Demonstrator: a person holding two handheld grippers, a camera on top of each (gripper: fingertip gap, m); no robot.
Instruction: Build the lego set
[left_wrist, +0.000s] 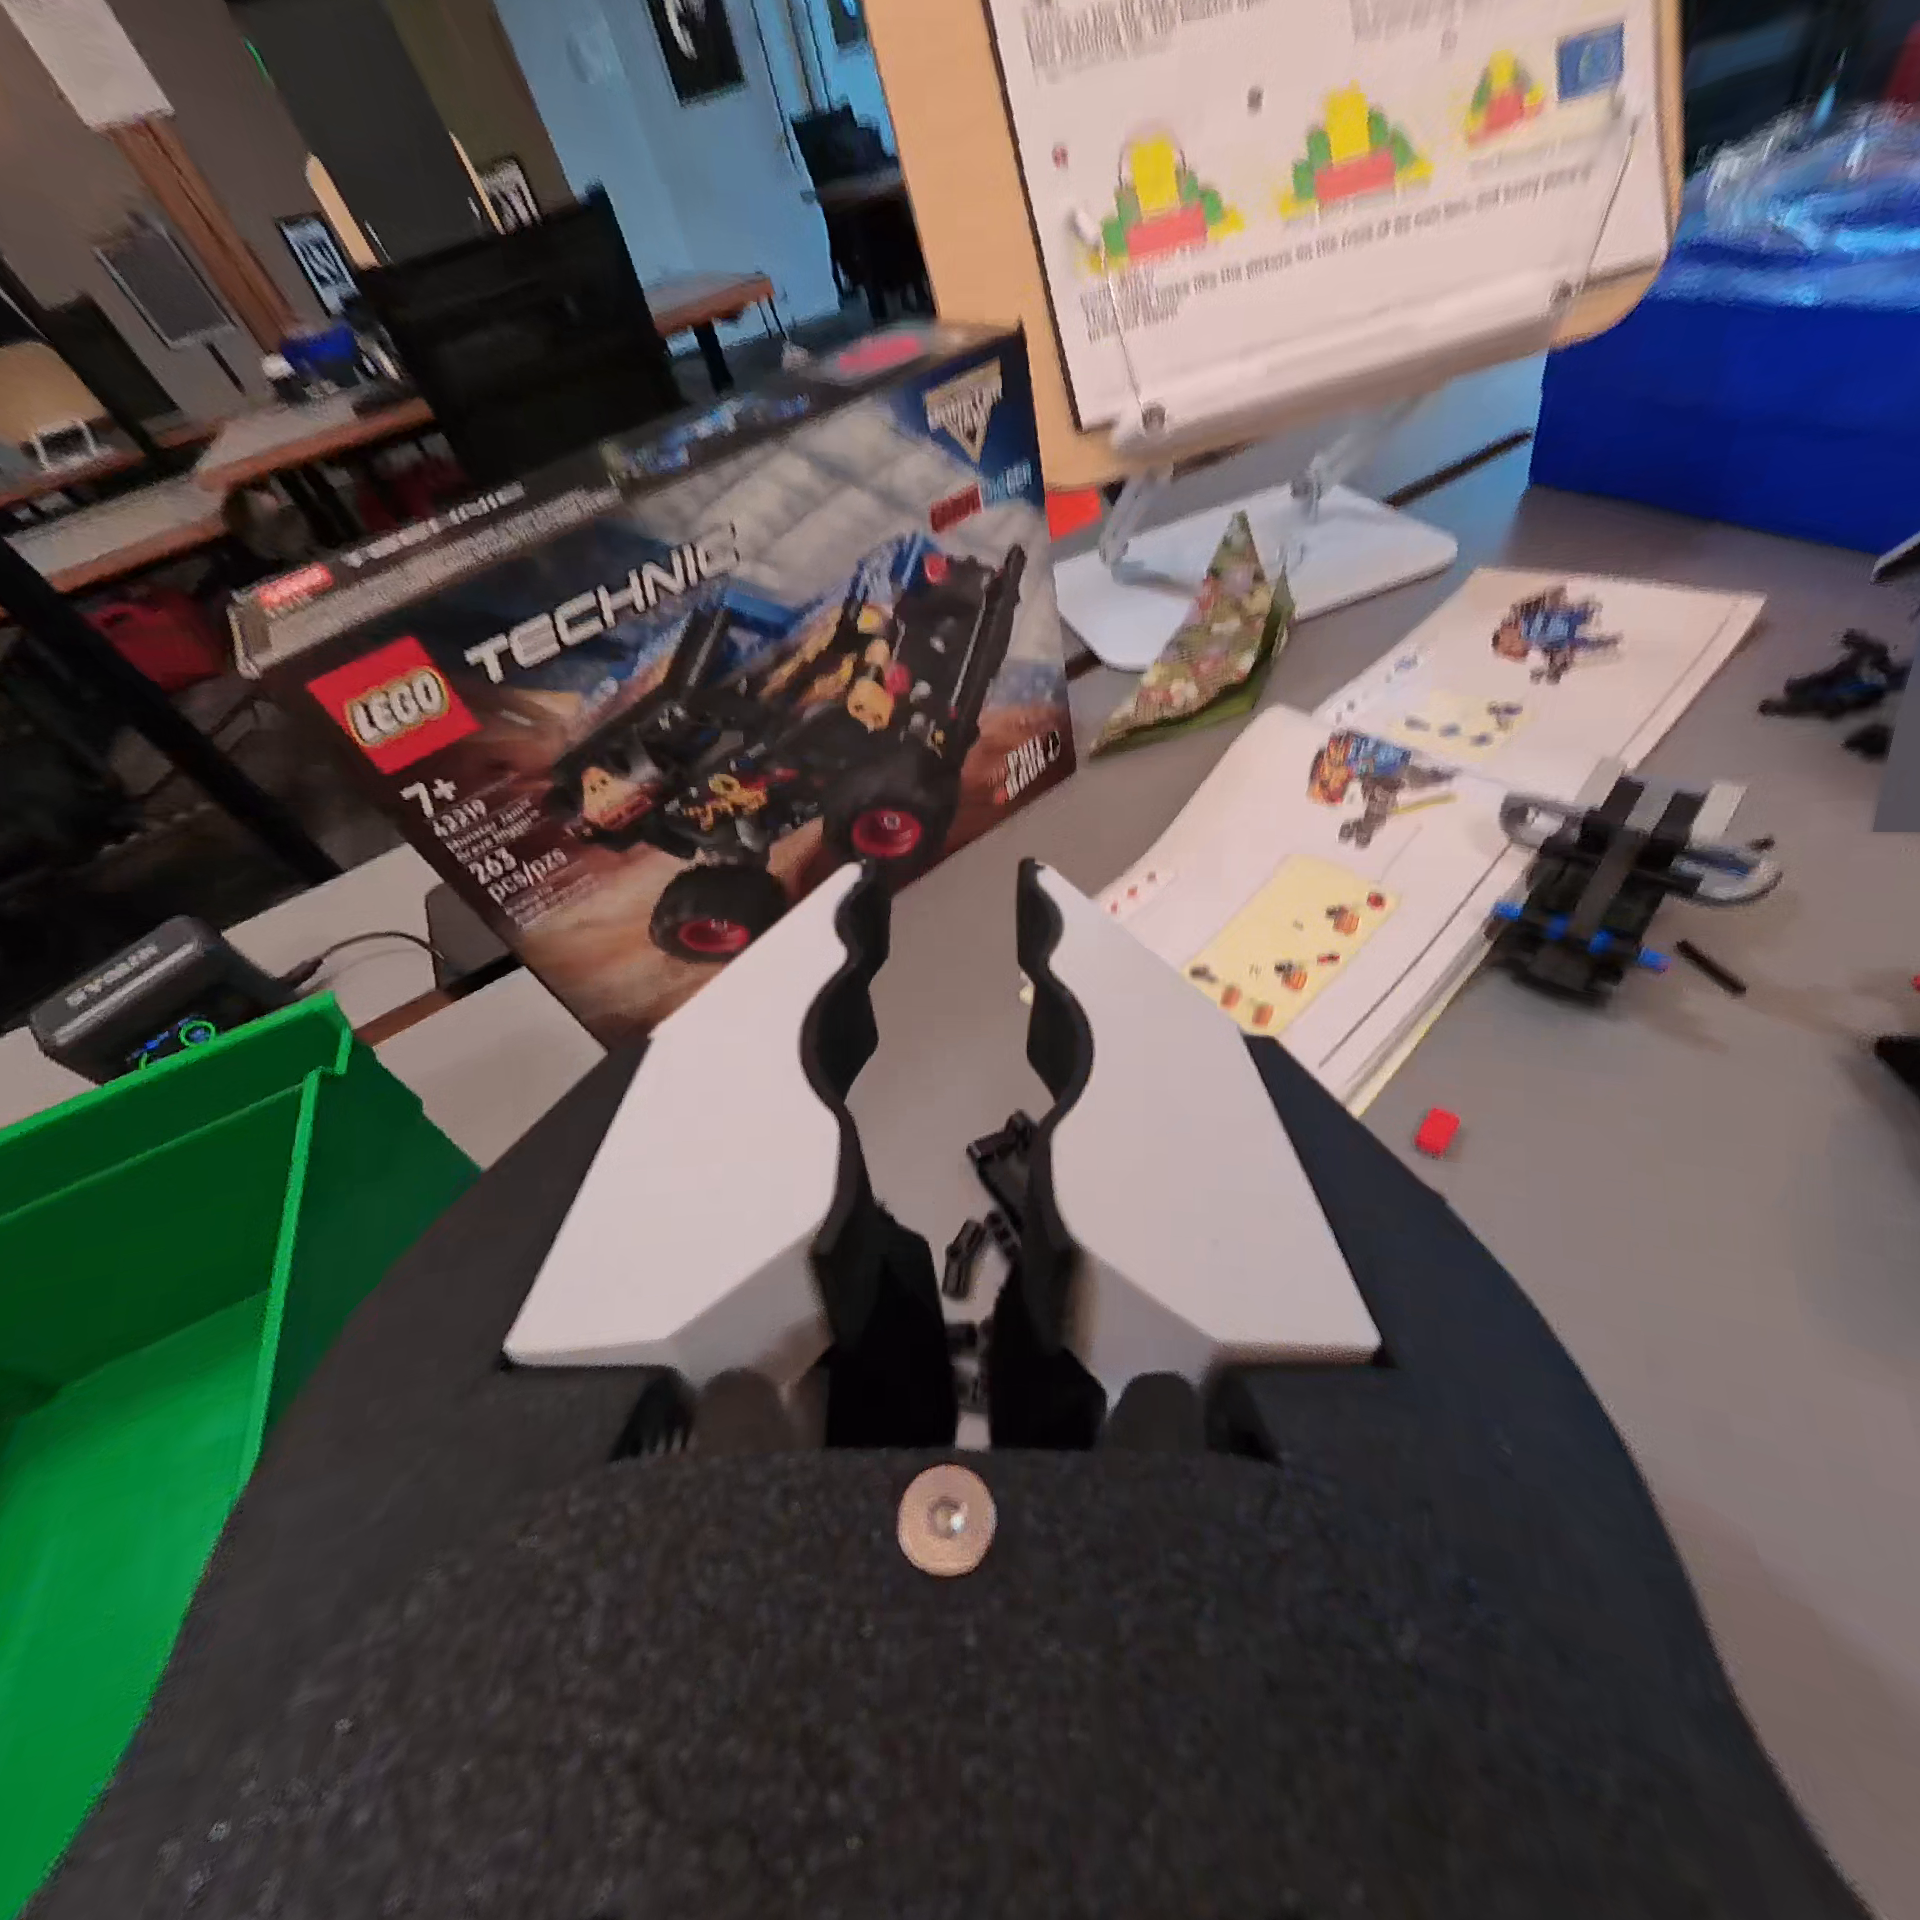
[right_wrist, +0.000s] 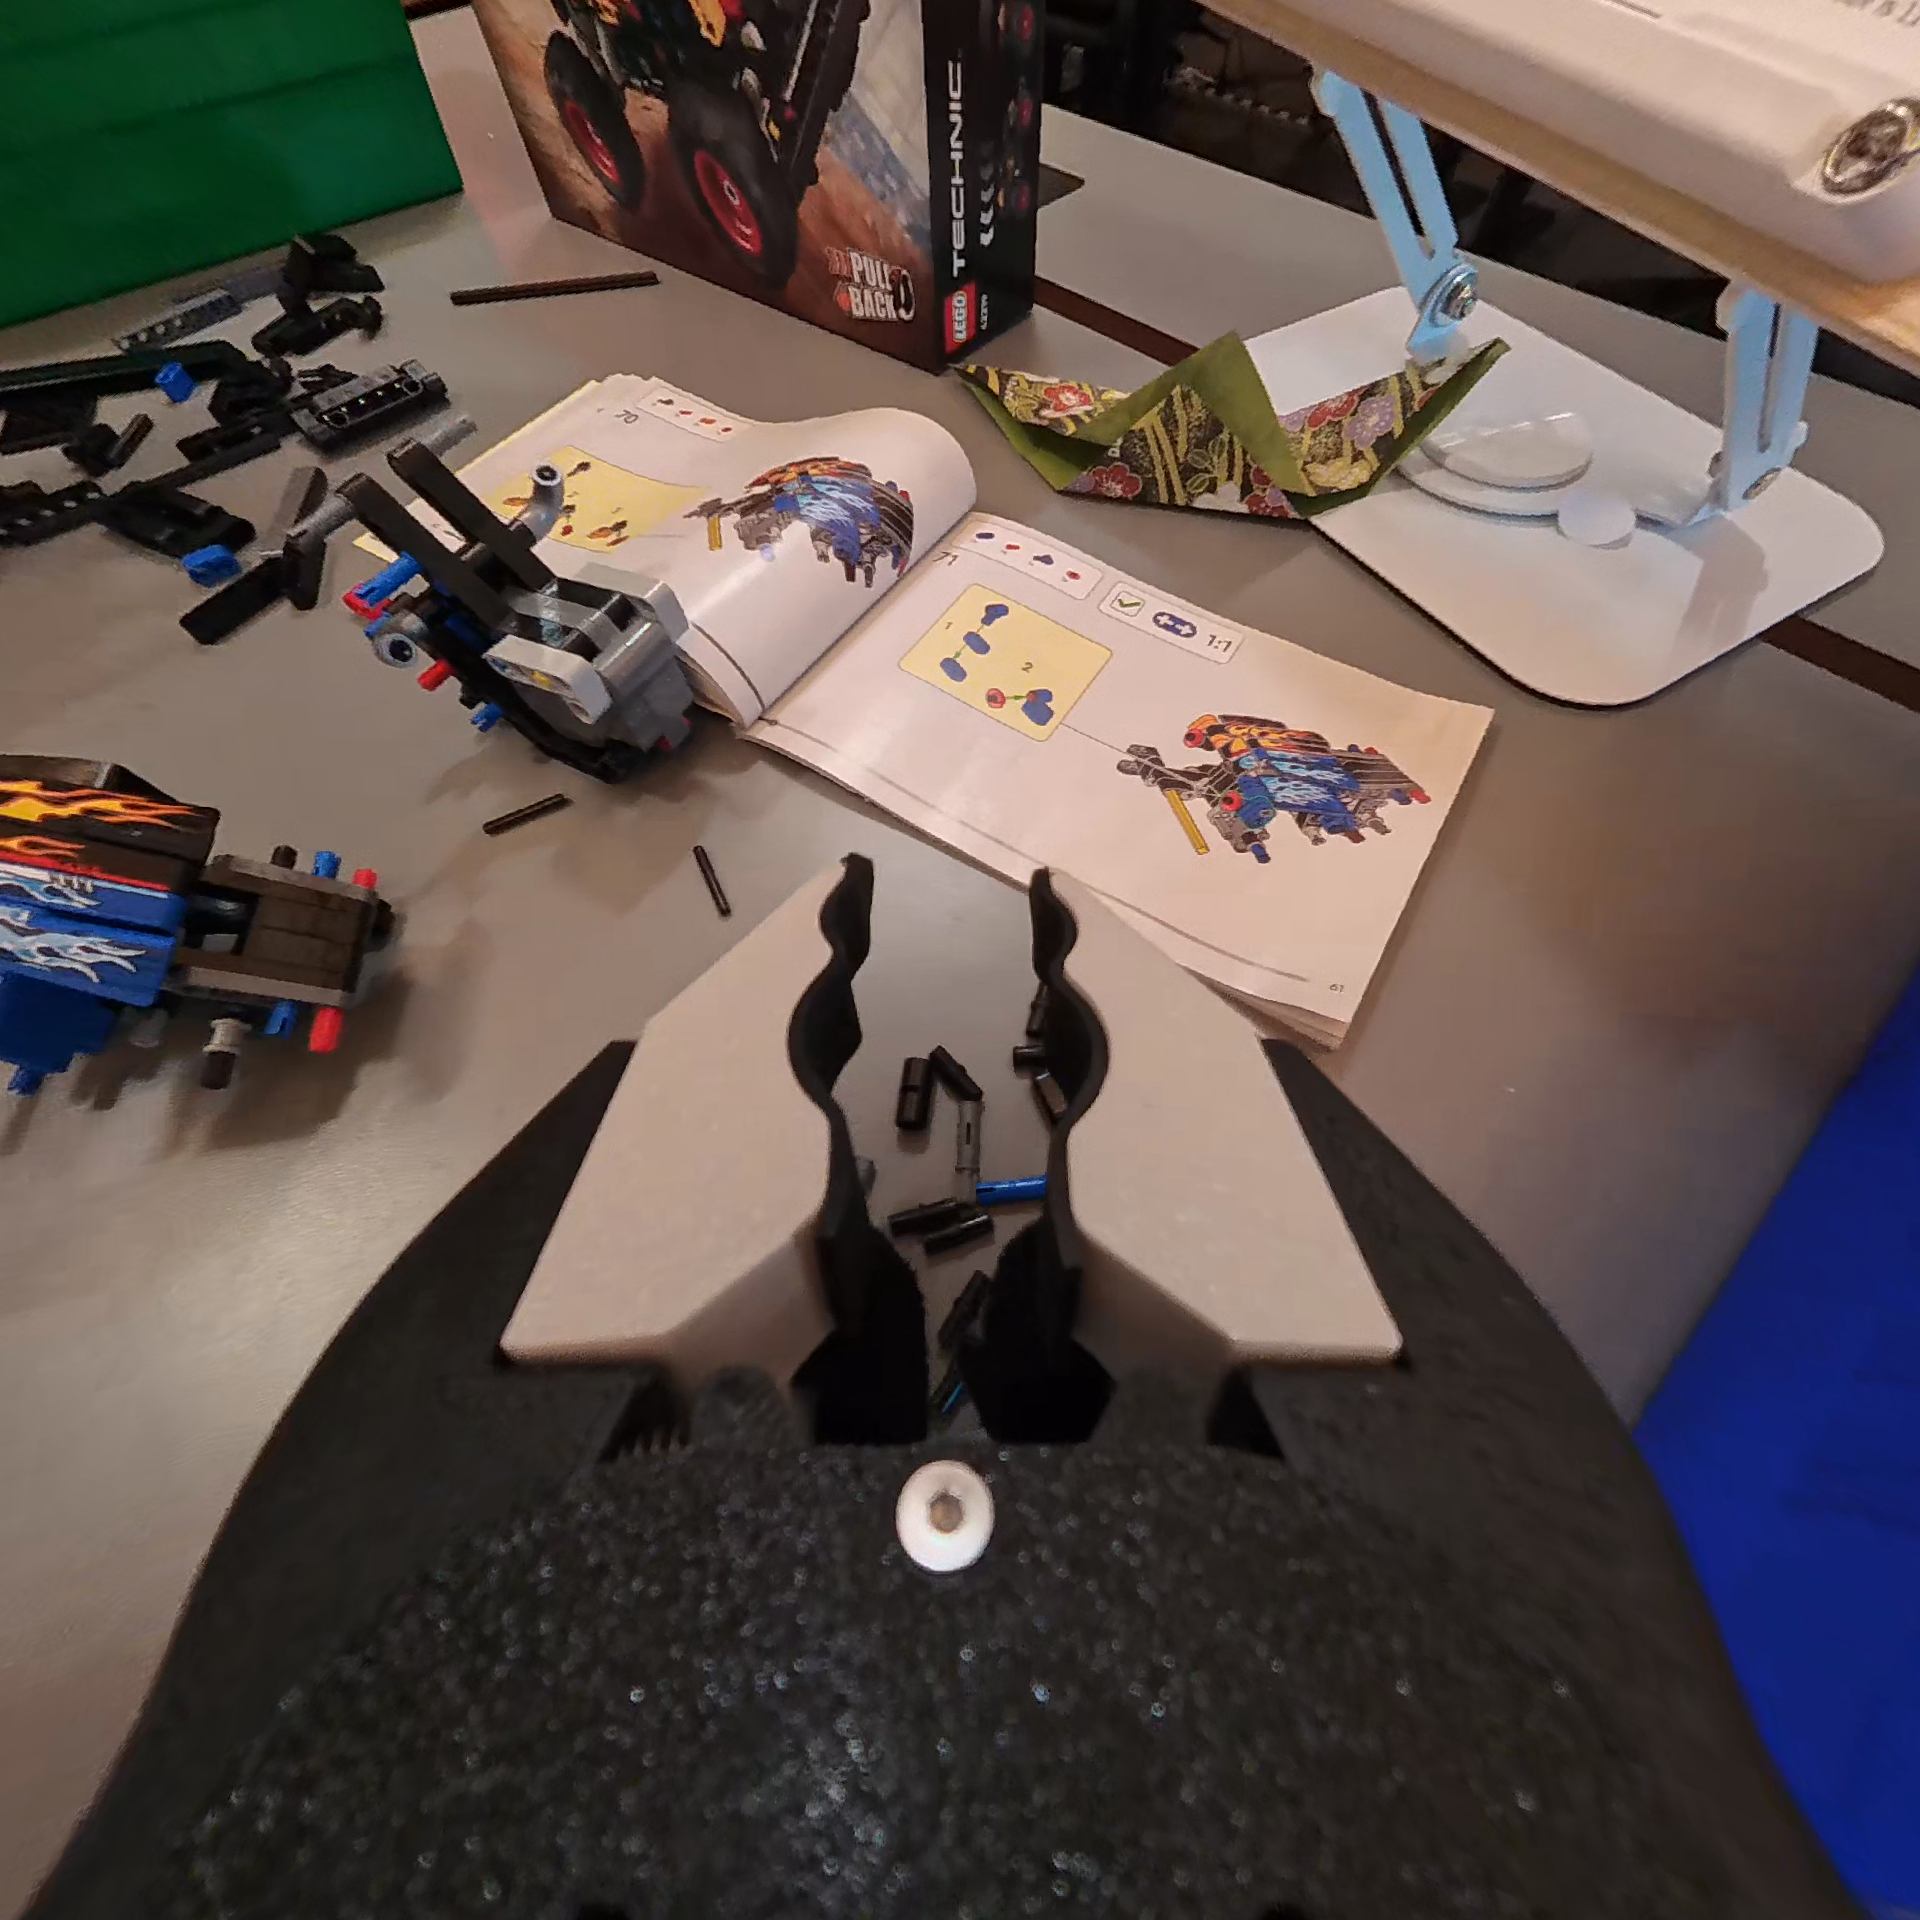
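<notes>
A: We log the grey-and-black chassis assembly (right_wrist: 551, 634), studded with blue and red pins, lying on the left page of the open instruction booklet (right_wrist: 1039, 686), two black beams sticking up from it.

B: We also note a second sub-assembly (right_wrist: 156, 914) well left of the booklet: black and blue panels with flame decals, red and blue pins at its end.

A: Loose black beams and pins (right_wrist: 208, 416) lie scattered beyond the booklet's left edge; the set's box (left_wrist: 675, 727) stands upright behind the booklet.

B: Right tool (right_wrist: 951, 883): released, holding nothing, jaws apart over small black, grey and blue pins (right_wrist: 951, 1132) just in front of the booklet.

A: Left tool (left_wrist: 951, 883): likewise released and empty, over a few small black parts (left_wrist: 987, 1195), left of the booklet.

B: The bench (right_wrist: 1558, 1039) is plain grey. Right of the booklet, folded patterned paper (right_wrist: 1195, 436) rests against a white stand (right_wrist: 1610, 582). A green bin (left_wrist: 156, 1299) sits far left of it.

A: The room behind the box is blurred; we make out other tables.
</notes>
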